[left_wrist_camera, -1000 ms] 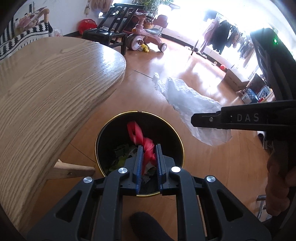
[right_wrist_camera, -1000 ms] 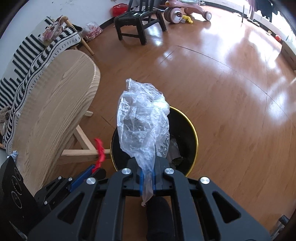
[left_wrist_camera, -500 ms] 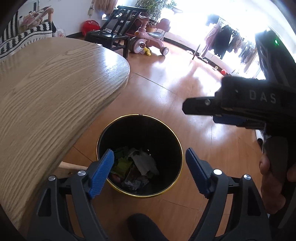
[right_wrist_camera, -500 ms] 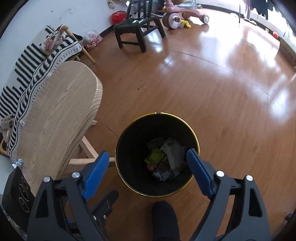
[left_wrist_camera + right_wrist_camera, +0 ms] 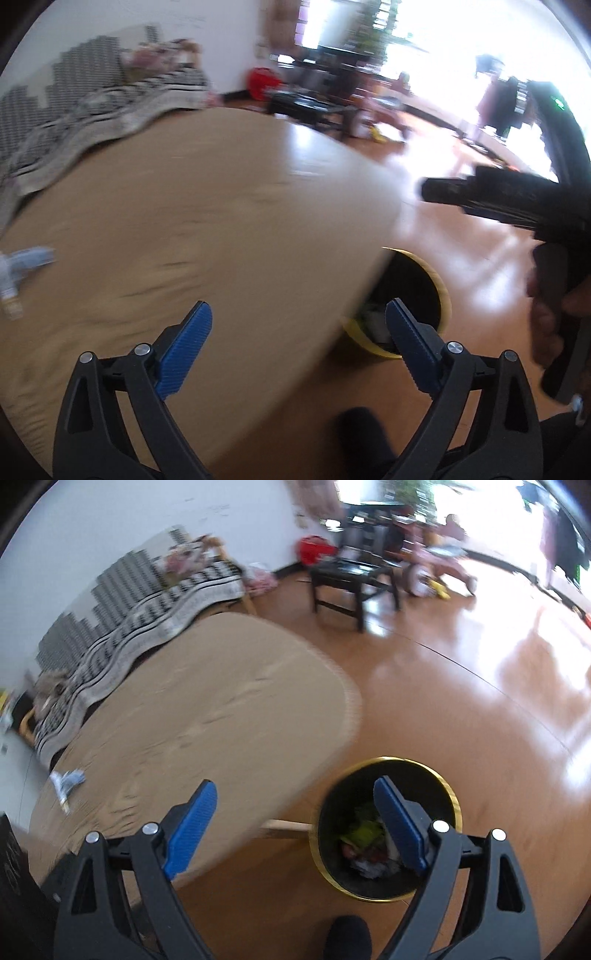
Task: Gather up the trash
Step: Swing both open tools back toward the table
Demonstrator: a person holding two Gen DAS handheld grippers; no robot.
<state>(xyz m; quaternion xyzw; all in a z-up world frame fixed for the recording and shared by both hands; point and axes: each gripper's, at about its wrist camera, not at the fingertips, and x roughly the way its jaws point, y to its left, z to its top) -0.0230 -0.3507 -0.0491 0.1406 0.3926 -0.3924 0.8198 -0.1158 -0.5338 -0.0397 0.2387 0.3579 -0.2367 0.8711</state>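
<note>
Left tongs (image 5: 297, 345) are spreading wider, nothing between them, above the wooden bench (image 5: 207, 229); right tongs (image 5: 295, 825) gape empty over the gold-rimmed trash bin (image 5: 448, 786).

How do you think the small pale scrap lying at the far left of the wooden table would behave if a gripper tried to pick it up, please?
The pale scrap looks crumpled and thin, so it is probably light and floppy, folding between the pads rather than resisting. It lies low on the smooth wooden table, so it may slide when nudged. It seems unlikely to roll, though blur hides its material.
</note>
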